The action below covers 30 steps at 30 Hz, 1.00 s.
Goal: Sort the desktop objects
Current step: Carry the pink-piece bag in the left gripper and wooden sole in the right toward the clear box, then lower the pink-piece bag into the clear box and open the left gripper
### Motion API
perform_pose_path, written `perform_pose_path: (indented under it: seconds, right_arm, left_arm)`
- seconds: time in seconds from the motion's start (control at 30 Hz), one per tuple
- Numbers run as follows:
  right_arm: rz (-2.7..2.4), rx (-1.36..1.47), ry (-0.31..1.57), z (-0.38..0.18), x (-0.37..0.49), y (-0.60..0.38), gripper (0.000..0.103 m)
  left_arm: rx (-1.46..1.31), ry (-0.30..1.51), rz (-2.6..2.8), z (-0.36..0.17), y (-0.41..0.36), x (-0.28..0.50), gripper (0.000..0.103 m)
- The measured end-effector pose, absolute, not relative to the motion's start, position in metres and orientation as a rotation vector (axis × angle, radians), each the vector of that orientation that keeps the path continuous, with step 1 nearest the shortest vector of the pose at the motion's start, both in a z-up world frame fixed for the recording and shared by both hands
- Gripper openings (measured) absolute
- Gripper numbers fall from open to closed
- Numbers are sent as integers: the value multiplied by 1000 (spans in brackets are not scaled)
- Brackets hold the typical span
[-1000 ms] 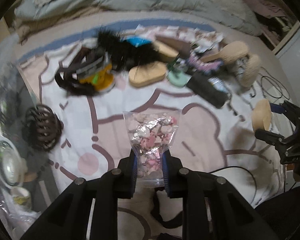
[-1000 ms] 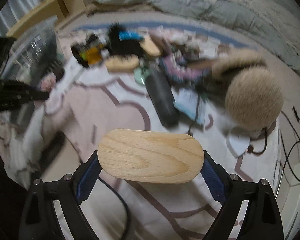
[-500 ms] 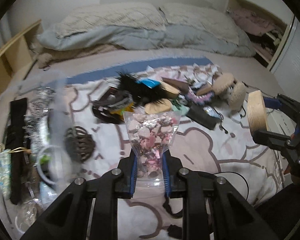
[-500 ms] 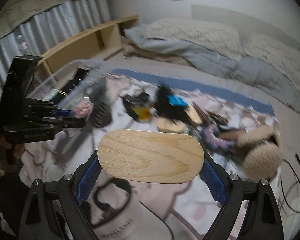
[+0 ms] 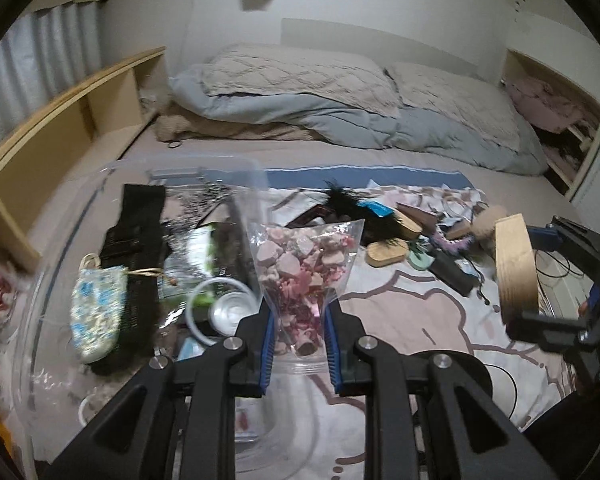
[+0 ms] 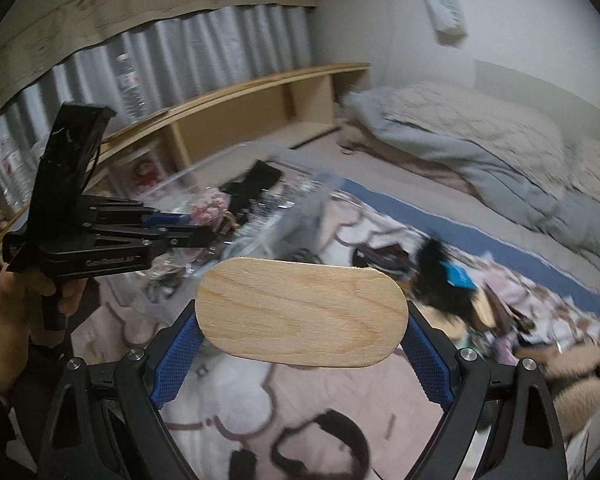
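Both hands had swung up off the blanket (image 5: 400,308) toward the clear bin (image 5: 60,208), left gripper (image 5: 298,340) pinching the bag of pink bits (image 5: 304,264), right gripper (image 6: 300,354) clamping the wooden block (image 6: 300,312)

Glossy clear plastic bag (image 5: 306,264), smooth wooden block (image 6: 302,316) — matt

I see a clear bag (image 5: 300,276) full of small pink and white bits, standing upright, pinched at its bottom. I see a flat oval wood block (image 6: 302,316), light tan, held by its two round ends. A big clear bin (image 5: 60,248) holds a flowery pouch (image 5: 94,312).
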State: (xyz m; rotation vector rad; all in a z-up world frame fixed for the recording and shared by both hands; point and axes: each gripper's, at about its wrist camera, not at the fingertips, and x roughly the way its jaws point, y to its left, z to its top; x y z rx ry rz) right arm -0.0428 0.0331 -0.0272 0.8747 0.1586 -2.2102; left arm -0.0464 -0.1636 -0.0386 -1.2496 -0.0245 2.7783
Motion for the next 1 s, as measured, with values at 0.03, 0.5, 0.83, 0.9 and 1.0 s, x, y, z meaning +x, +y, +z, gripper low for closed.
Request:
perform_pose_path:
  seconds: [0.03,0.5,0.83,0.9,1.0]
  right_arm:
    - [-2194,863,167,-26,-41,24,93]
    - [-2085,815,198,-22,-35,-27,93]
    - [-2042,846,205,-31,-38,-46,93]
    - [-2028,858,207,-32,-40,-50,93]
    - [-1997,875,244,-37,-42,-66,93]
  left_arm:
    - [-1254,-23,2789,-39,-168,-45,22]
    - [-1543,-84,2760,-98,-211,-64,22]
    - [-1469,-101,2856,-86,-223,-57,80]
    - [-1438,-84,2893,-79,-227,-52,80]
    - [-1381,-81,2962,-66,-239,-39,80]
